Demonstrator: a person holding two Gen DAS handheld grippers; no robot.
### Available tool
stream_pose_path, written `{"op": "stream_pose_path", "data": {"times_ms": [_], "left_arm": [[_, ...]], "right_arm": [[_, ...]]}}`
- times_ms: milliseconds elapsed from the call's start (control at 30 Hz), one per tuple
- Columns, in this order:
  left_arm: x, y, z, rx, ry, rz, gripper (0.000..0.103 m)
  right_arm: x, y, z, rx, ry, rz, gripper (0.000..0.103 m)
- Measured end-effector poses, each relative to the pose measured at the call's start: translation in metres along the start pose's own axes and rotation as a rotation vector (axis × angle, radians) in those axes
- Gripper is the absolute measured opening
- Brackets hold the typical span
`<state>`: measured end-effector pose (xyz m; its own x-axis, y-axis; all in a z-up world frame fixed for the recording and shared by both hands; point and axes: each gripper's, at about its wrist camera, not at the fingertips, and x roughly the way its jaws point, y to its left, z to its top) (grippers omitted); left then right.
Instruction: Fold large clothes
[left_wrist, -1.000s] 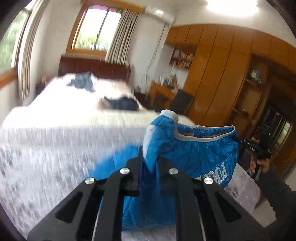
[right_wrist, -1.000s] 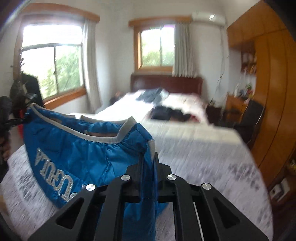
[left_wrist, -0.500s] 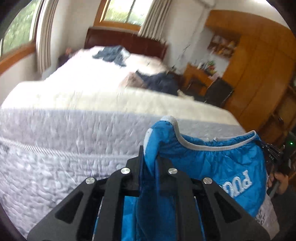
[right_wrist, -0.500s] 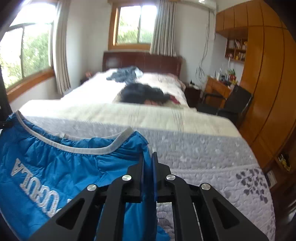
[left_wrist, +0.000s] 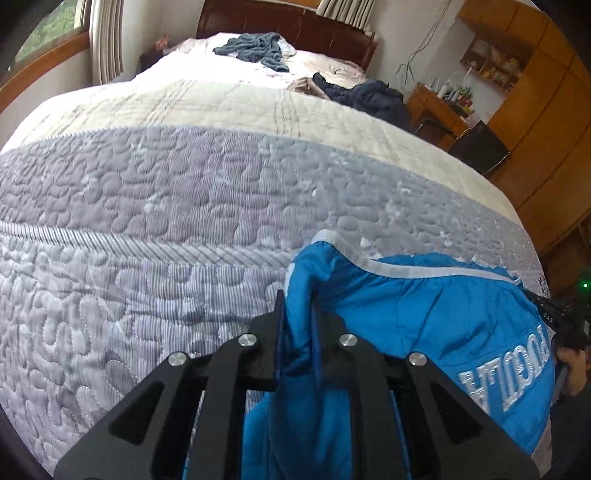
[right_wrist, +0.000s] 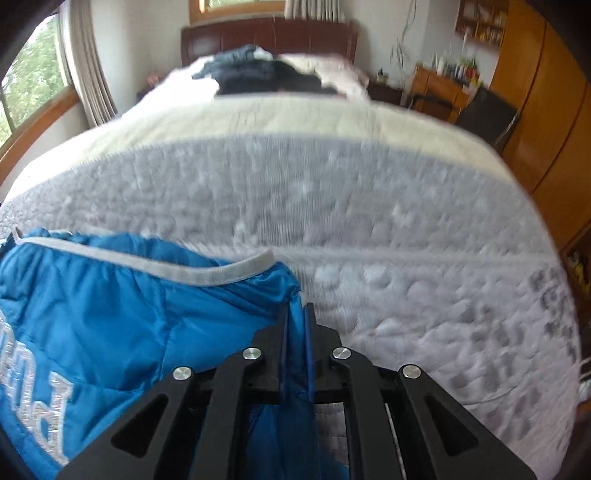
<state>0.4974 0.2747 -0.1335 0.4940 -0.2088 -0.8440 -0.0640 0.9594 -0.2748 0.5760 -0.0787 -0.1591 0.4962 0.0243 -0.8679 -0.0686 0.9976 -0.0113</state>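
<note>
My left gripper (left_wrist: 298, 306) is pinched tight on one top corner of the blue jacket (left_wrist: 436, 325). My right gripper (right_wrist: 295, 321) is pinched tight on the other top corner of it (right_wrist: 122, 314). The jacket hangs stretched between my two grippers, over the near edge of the bed (left_wrist: 184, 206). I cannot tell if its bottom touches the bed. A grey band (right_wrist: 207, 275) runs along the top of the jacket, and white letters (left_wrist: 506, 373) are sewn on the blue cloth. The bed has a bumpy grey cover near me and a cream part farther off. Up by the far edge, near the dark headboard (left_wrist: 295, 27), lie a grey-blue pile of clothes (left_wrist: 255, 48) and a dark pile of clothes (left_wrist: 365, 96). Past the right edge of the bed stand a wooden desk (right_wrist: 439, 86) and a tall wooden wardrobe (right_wrist: 543, 88).
</note>
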Motion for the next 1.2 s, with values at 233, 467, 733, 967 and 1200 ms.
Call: {"op": "stream_pose_path", "data": {"times_ms": [233, 467, 733, 967, 1200], "left_arm": [[-0.044, 0.004, 0.009, -0.034, -0.017, 0.041, 0.034], [-0.125, -0.012, -0.032, 0.036, -0.07, -0.277, 0.052], [-0.069, 0.006, -0.073, -0.022, 0.037, -0.194, 0.034], [-0.133, 0.002, -0.084, -0.02, -0.066, -0.246, 0.031], [-0.121, -0.011, -0.147, 0.049, 0.022, -0.275, 0.027]], "right_arm": [[-0.033, -0.02, 0.003, 0.051, -0.039, 0.087, 0.027], [-0.113, -0.021, -0.028, 0.038, -0.102, 0.269, 0.029], [-0.059, 0.002, -0.061, 0.04, 0.049, 0.263, 0.022], [-0.111, 0.0, -0.075, 0.059, -0.032, 0.335, 0.024], [-0.12, 0.033, -0.126, -0.04, -0.025, 0.36, 0.02]]}}
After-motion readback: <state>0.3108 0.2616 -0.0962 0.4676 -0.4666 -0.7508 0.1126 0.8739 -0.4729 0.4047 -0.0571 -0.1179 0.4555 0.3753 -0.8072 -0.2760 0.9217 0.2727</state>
